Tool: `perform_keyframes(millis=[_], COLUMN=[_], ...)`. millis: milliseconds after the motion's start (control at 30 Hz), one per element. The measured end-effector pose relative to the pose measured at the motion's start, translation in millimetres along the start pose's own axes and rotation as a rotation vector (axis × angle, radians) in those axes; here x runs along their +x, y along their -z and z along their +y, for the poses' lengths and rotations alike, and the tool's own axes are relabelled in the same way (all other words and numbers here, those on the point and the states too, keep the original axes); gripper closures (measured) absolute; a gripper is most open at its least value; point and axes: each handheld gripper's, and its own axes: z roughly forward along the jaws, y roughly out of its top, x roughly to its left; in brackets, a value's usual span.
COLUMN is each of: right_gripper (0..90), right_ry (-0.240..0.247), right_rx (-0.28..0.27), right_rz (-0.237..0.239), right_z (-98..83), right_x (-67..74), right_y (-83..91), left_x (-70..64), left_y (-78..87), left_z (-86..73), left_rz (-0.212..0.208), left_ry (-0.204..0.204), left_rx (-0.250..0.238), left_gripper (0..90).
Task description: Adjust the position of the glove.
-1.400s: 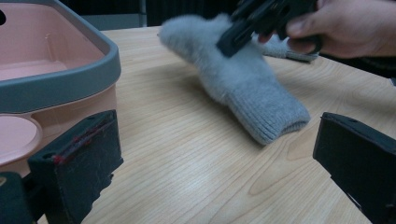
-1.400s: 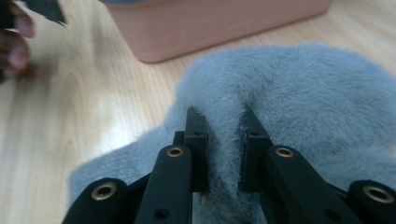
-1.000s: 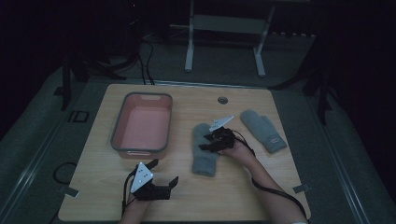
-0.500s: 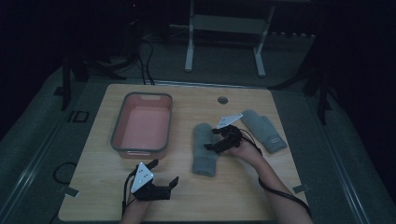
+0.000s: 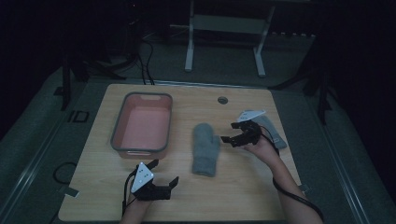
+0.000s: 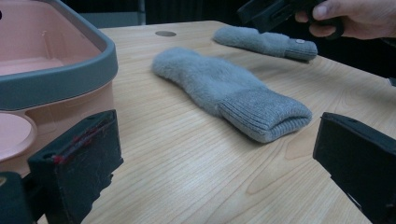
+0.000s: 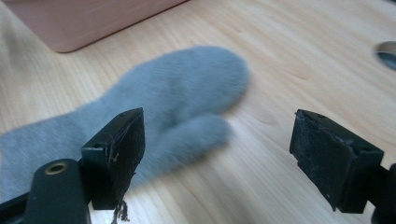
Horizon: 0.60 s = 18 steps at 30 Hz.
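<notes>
The right gripper (image 5: 232,133) has just opened and hangs empty beside 1 grey mitten (image 5: 205,147). The left gripper (image 5: 163,173) rests open, holding nothing, near a pink tub (image 5: 116,140).

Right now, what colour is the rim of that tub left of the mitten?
Grey, on a pink tub; the left gripper view shows it best.

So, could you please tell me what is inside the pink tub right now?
The pink tub looks empty: the high view shows its bare pink floor. The left gripper view shows only part of the inside; the near rim hides the rest.
</notes>
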Motion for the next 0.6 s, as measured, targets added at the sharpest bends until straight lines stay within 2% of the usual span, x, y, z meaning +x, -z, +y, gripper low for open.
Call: perform_keyframes(millis=[33, 133, 333, 400, 433, 600], right_gripper=[21.1, 23.2, 30.1, 31.9, 35.5, 39.5], right_ry=[0.001, -0.011, 0.016, 0.013, -0.004, -0.034], right_rx=[-0.015, -0.021, -0.004, -0.006, -0.014, -0.002], right_rz=[-0.024, -0.042, -0.120, -0.130, -0.133, -0.193], right_z=[-3.9, -7.3, -17.2, -19.5, -25.6, -38.6], right_x=[-6.4, -14.2, -29.6, -32.5, -39.9, -57.6], right_y=[9.4, 18.2, 35.0, 37.3, 41.7, 51.1], left_x=[0.2, 0.0, -0.2, -0.2, -0.1, -0.1], left_y=[-0.1, -0.4, -0.3, -0.3, -0.4, -0.1], left_z=[-0.1, -0.3, -0.8, -0.8, -0.8, -0.7], left_rz=[0.000, 0.000, -0.002, -0.002, -0.002, -0.002], left_ry=[0.001, 0.002, -0.003, -0.003, -0.003, 0.000], left_rx=[0.002, 0.002, 0.005, 0.004, 0.004, 0.001], left_gripper=[1.4, 1.3, 1.4, 1.4, 1.4, 1.4])
